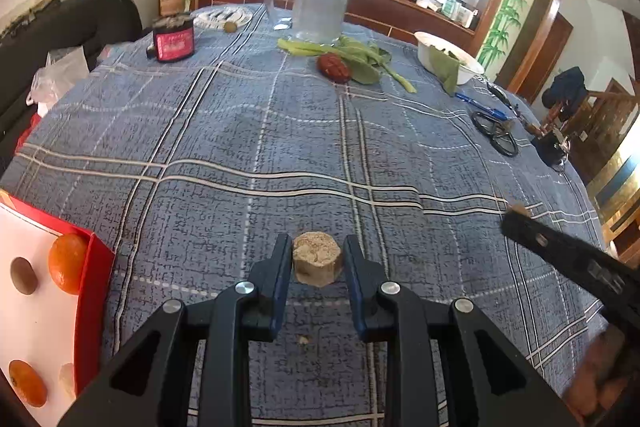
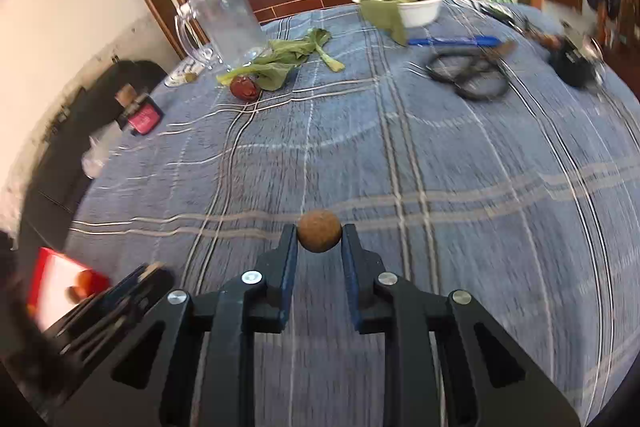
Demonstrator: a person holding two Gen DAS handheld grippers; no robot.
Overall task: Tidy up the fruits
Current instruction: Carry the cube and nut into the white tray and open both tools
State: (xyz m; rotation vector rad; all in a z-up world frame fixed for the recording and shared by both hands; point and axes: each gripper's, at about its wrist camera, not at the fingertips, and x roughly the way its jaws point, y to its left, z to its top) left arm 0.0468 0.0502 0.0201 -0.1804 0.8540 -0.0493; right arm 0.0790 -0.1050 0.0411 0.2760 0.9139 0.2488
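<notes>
Fruits — 2 oranges (image 1: 68, 263) in red-rimmed box (image 1: 98, 267), left table edge | right gripper (image 2: 319, 237) pinching small brown round fruit (image 2: 319, 235) above blue plaid cloth (image 2: 440, 167) | left gripper (image 1: 318, 259) clamped on tan hexagonal cake (image 1: 318, 263)

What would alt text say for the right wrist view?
The right gripper pinches a small round brown fruit above a blue plaid tablecloth. Beyond lie leafy greens, a glass pitcher and a white bowl.
</notes>
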